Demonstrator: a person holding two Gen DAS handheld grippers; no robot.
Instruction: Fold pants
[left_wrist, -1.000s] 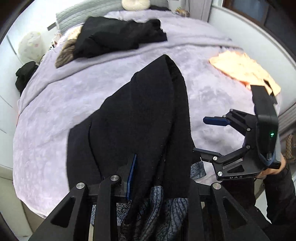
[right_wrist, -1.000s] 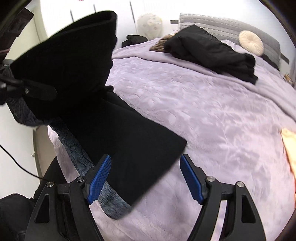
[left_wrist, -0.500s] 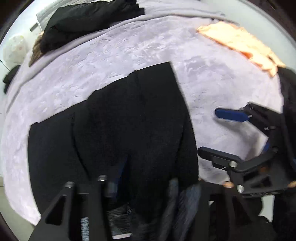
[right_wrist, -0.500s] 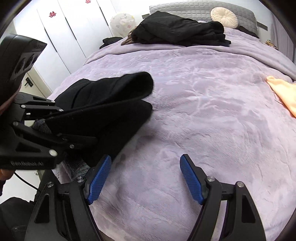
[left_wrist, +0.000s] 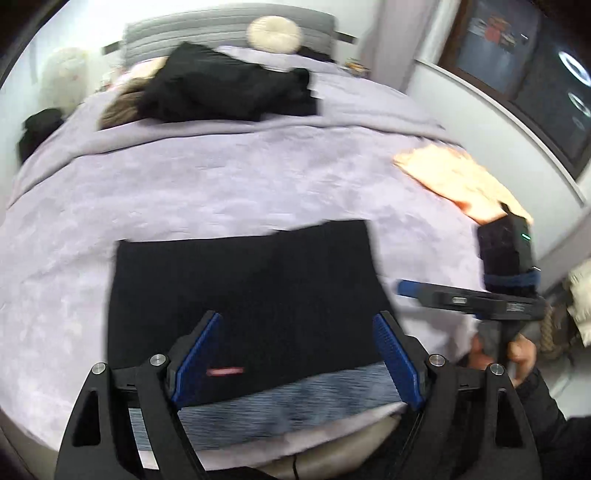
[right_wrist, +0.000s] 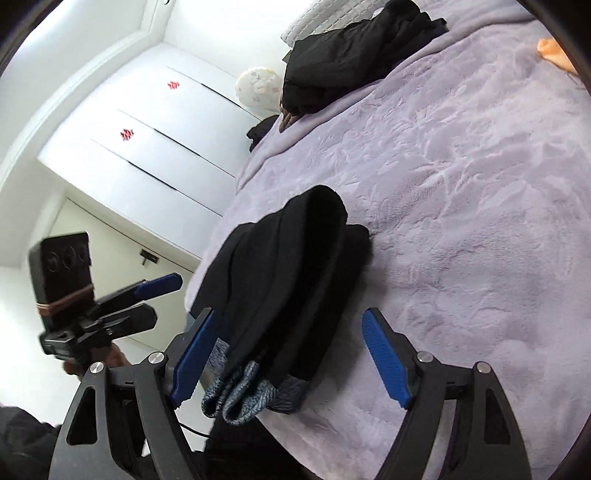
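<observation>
Black pants (left_wrist: 243, 295) now released, folded flat on bed (left_wrist: 221, 184); left gripper (left_wrist: 295, 362) and right gripper (right_wrist: 291, 354) both spread. Wardrobe (right_wrist: 147, 147) only in right view.

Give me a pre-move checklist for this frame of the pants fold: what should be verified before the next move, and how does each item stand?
1. Left gripper released: ok, it is open with nothing between its pads.
2. Right gripper released: ok, it is open around the waistband end, without pinching.
3. Pants resting on the bed: ok, a folded black stack near the front edge.
4. Fold neat: not ok, the far edge is stepped and the layers look bulgy in the right wrist view.
5. Grey waistband fully on the bed: cannot tell, it lies right at the edge.
6. Orange cloth and black coat out of the way: ok, both lie apart.
</observation>
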